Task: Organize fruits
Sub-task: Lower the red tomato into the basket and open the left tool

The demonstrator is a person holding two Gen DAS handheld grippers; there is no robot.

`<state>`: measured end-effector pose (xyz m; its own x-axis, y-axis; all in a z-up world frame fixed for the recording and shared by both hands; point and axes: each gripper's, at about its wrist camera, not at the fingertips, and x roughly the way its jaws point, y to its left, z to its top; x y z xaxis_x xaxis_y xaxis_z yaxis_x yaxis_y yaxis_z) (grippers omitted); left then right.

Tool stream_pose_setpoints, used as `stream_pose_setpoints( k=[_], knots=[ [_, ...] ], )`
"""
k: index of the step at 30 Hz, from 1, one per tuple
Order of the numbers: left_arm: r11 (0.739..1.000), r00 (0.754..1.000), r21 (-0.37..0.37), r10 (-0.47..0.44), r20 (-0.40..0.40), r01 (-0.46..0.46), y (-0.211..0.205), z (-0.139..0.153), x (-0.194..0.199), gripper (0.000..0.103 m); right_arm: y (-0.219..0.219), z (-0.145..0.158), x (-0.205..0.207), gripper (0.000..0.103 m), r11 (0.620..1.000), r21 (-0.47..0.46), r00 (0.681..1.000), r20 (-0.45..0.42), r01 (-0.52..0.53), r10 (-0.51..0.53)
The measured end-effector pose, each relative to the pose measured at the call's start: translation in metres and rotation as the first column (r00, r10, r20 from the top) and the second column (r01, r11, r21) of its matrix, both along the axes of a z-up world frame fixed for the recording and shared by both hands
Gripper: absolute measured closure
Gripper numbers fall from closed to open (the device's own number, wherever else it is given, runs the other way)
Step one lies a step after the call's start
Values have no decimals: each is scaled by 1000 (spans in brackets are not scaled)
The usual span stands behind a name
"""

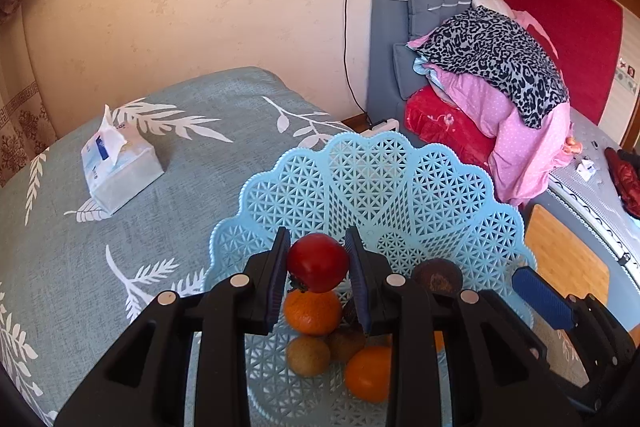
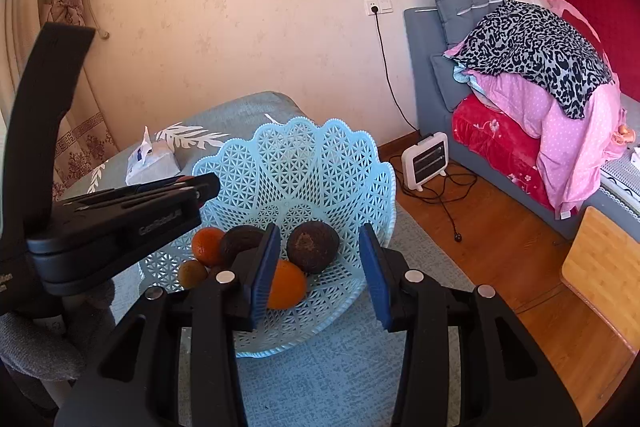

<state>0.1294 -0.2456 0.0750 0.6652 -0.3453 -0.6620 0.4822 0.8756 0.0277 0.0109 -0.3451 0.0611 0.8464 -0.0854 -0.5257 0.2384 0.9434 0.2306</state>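
Clamped between the blue pads of my left gripper [image 1: 318, 267] is a round, glossy red fruit [image 1: 318, 262], held above the pale blue plastic lattice basket [image 1: 360, 179] with the scalloped rim. Under the red fruit, inside the basket, I can see an orange mandarin [image 1: 312, 311], a second mandarin [image 1: 368, 373] partly cut off by my gripper's black frame, a small brownish-green round fruit [image 1: 308, 355] and a dark brown wrinkled fruit [image 1: 438, 277]; another dark fruit behind the right pad is mostly hidden. My right gripper [image 2: 320, 273] hangs at the basket's near rim with its jaws apart and nothing between the pads. From its camera the left gripper's black body covers the basket's left part, and only a sliver of red shows beside it. The basket sits on a surface covered in grey-blue cloth with white leaf print [image 1: 80, 267]; whether that is a desk or a bed I cannot tell. A soft tissue pack [image 1: 120, 171] lies well apart on the same cloth.
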Motion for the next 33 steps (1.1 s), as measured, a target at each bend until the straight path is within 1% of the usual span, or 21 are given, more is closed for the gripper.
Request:
stream_pose_setpoints(
  k=[3,4,5,6,7,8,11,14,16,18,21,22,24,29,33],
  knots=[
    [1000,1000,1,0,1,0,-2,-1,3,74,0,-1,0,60,1000,0,1000,0,1,-1],
    [1000,1000,2,1,-1,-1,-2,-1,3,71,0,-1,0,61,1000,0,1000,1,2,-2],
    [1000,1000,0,3,-2,-3,-3,-1,3,66,0,-1,0,61,1000,1,1000,1,2,-2],
    [1000,1000,-3,9,0,-9,-1,-1,3,47,1,-1,0,60,1000,2,1000,2,1,-1],
    [1000,1000,-6,21,8,-21,1,0,3,32,0,-1,0,60,1000,3,1000,2,2,-2],
    [1000,999,-8,30,17,-30,2,1,2,30,0,-1,0,60,1000,5,1000,2,2,-2],
    [999,999,3,49,14,-49,6,0,4,30,-1,-1,-1,59,1000,8,1000,6,0,-1],
    [997,997,12,73,29,-74,13,1,4,30,-1,-1,-2,59,1000,7,1000,9,2,-2],
    [996,995,15,86,42,-86,17,2,3,25,-2,0,-2,58,1000,8,1000,12,3,-3],
    [995,994,12,97,52,-98,22,5,1,21,-1,0,-3,52,1000,10,1000,18,-4,4],
    [994,992,6,112,62,-112,29,8,-4,16,3,1,-5,45,1000,-9,1000,29,-11,11],
    [993,991,5,115,65,-116,32,9,-6,16,4,2,-5,44,1000,-15,999,32,-12,12],
    [993,990,7,120,70,-121,36,11,-9,15,7,4,-7,38,1000,-28,999,43,-11,12],
    [990,984,11,141,109,-143,50,18,-20,14,12,6,-9,32,998,-61,999,47,-6,9],
    [988,981,-4,154,115,-155,66,23,-27,14,11,9,-11,32,999,-54,999,40,-5,7]
  ],
)
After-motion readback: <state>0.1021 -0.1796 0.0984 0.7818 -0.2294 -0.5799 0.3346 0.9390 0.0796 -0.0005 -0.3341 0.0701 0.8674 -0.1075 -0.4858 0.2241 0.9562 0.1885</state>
